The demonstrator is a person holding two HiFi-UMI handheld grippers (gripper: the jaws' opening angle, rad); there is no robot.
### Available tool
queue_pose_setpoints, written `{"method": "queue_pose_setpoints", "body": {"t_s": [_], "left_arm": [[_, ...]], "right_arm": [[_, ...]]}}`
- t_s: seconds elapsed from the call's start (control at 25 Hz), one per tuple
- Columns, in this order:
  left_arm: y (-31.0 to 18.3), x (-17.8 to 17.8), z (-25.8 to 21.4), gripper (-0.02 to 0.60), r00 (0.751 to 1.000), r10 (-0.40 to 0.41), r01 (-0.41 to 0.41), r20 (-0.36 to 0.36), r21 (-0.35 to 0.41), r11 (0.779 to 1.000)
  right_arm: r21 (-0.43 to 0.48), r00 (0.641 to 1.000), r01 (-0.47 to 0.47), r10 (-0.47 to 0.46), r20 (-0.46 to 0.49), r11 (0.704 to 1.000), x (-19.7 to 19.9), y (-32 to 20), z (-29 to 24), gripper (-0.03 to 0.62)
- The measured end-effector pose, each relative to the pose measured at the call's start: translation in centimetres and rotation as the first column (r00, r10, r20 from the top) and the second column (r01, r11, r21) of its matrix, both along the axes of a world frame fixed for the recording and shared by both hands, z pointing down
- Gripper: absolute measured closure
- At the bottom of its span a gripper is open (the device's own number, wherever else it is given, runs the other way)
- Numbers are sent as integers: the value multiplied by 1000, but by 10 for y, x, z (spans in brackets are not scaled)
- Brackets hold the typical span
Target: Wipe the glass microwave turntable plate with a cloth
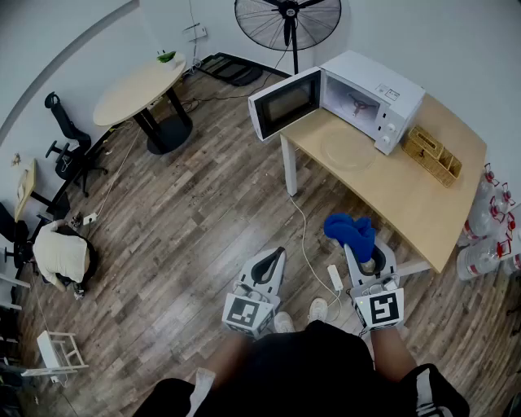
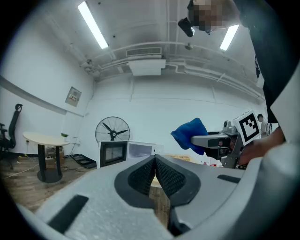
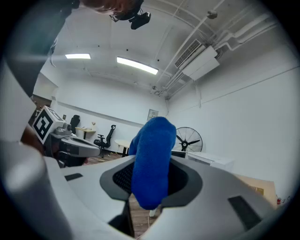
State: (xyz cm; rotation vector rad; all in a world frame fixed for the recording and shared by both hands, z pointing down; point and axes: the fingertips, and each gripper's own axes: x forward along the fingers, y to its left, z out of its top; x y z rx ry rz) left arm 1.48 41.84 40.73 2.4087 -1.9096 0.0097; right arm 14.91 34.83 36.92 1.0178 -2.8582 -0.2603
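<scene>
The clear glass turntable plate (image 1: 346, 150) lies flat on the wooden table (image 1: 407, 195), just in front of the white microwave (image 1: 362, 99), whose door hangs open. A blue cloth (image 1: 351, 231) is bunched in my right gripper (image 1: 363, 259), which is shut on it well short of the table, over the floor. In the right gripper view the blue cloth (image 3: 151, 161) fills the gap between the jaws. My left gripper (image 1: 273, 262) is shut with nothing in it, beside the right one; its jaws meet in the left gripper view at the left gripper's tip (image 2: 154, 164).
A wicker basket (image 1: 432, 153) sits on the table right of the microwave. A floor fan (image 1: 287, 18) stands behind it. A round table (image 1: 142, 89) and office chair (image 1: 69, 142) are at the left. A power strip (image 1: 334, 277) and cable lie on the floor. Water bottles (image 1: 488, 236) stand at the right.
</scene>
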Motion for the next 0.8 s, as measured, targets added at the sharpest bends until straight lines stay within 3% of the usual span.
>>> {"method": "queue_pose_setpoints", "body": {"t_s": [0.28, 0.6, 0.8], "left_arm": [[13, -6, -2, 575, 1000, -5, 5, -2, 5, 1000], [36, -39, -5, 575, 999, -23, 23, 25, 21, 1000], [27, -55, -2, 575, 999, -29, 28, 21, 26, 999]], "right_arm": [[-5, 1000, -4, 4, -1, 1000, -5, 9, 1, 473], [-16, 998, -13, 14, 58, 1000, -26, 26, 0, 462], [-55, 996, -30, 34, 78, 998, -37, 9, 9, 462]]}}
